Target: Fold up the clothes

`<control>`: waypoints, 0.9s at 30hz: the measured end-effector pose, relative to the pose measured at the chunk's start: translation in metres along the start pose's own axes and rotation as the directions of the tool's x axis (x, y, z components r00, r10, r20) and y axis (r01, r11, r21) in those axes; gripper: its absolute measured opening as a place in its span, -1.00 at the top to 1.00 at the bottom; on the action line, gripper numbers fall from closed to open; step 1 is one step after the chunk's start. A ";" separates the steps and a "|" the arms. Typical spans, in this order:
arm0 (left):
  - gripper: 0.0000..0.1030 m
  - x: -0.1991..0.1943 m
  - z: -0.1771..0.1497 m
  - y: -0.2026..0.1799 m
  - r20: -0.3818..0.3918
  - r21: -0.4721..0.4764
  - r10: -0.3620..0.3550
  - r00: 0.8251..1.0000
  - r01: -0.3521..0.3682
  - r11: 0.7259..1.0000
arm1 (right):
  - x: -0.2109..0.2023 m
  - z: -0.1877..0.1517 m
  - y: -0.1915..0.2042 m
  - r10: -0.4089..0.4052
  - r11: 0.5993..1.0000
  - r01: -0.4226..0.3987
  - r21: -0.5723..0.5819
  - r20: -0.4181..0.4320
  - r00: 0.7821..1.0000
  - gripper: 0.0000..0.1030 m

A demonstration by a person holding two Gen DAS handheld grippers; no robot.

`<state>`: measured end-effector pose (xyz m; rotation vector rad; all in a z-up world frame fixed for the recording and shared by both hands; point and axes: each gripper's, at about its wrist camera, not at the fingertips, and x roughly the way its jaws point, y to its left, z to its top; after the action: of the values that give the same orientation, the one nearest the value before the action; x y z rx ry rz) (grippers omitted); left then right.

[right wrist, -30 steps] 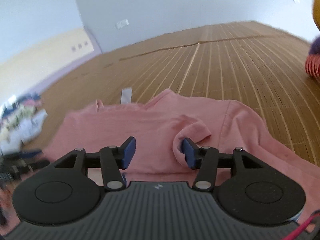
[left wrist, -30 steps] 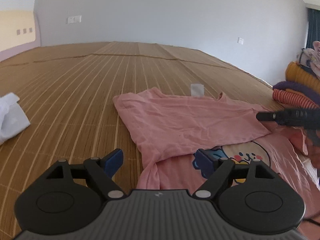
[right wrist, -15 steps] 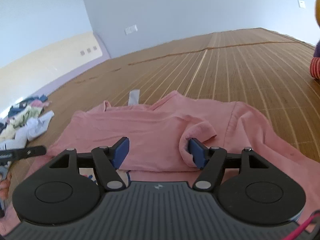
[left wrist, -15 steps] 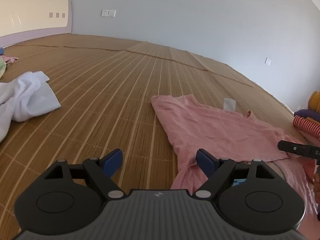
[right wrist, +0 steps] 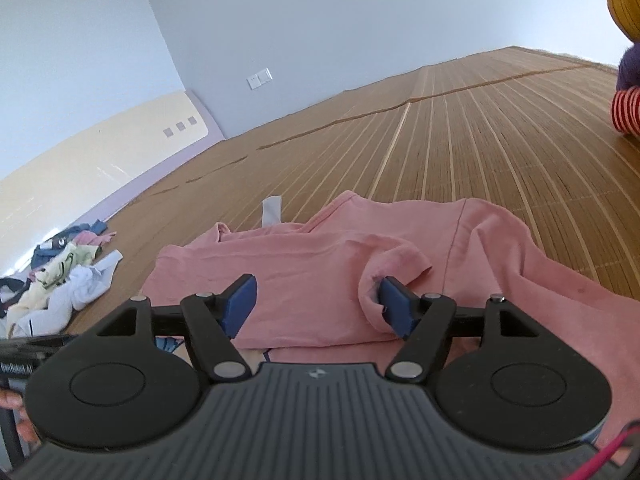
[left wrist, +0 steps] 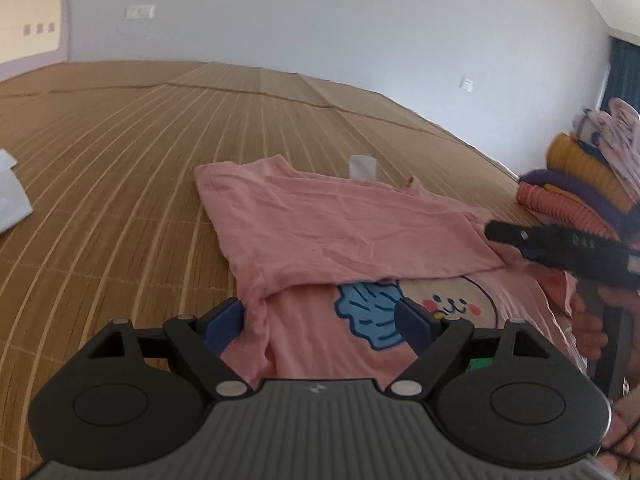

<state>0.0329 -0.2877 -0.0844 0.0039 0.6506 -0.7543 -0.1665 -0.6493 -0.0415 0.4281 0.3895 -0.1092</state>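
A pink T-shirt [left wrist: 340, 232] lies on the bamboo mat, its upper part folded down over a blue and cream cartoon print [left wrist: 372, 312]; a white tag [left wrist: 362, 167] sticks out at the far edge. My left gripper [left wrist: 320, 320] is open, low over the shirt's near left edge. My right gripper [right wrist: 316, 308] is open over the shirt [right wrist: 320, 264], its right fingertip [right wrist: 394, 308] beside a rolled sleeve [right wrist: 396, 268]. The right gripper also shows in the left wrist view [left wrist: 560, 244].
A stack of folded clothes [left wrist: 580, 184], orange, purple and striped, stands at the right. A white garment [left wrist: 10, 196] lies at the left. A pile of mixed clothes [right wrist: 60, 276] lies far left in the right wrist view. Bare bamboo mat [left wrist: 140, 152] stretches to the walls.
My left gripper has swung right and closer over the shirt, so the cartoon print is between its fingers again. My right gripper has tilted and dropped slightly, staying at the sleeve.
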 end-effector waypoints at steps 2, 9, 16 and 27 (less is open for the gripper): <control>-0.62 -0.003 0.001 0.003 0.030 -0.011 0.011 1.000 -0.010 1.000 | 0.001 0.000 0.001 -0.004 1.000 0.004 -0.004 -0.002 1.000 -0.42; -0.64 -0.003 0.002 0.000 0.029 0.111 0.186 0.982 -0.189 0.976 | 0.003 -0.001 0.002 -0.010 1.000 0.009 -0.014 -0.020 1.000 -0.46; -0.66 0.012 0.001 -0.015 0.077 0.254 0.354 0.932 -0.362 0.897 | 0.005 -0.001 0.001 -0.005 1.000 0.005 -0.009 -0.026 1.000 -0.47; -0.68 -0.005 0.003 0.030 0.032 0.007 0.346 0.938 -0.346 0.938 | -0.003 0.001 -0.011 -0.008 0.999 0.007 0.052 0.024 1.000 -0.48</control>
<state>0.0507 -0.2633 -0.0860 0.1158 0.5956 -0.4164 -0.1708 -0.6602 -0.0434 0.4759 0.3649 -0.1322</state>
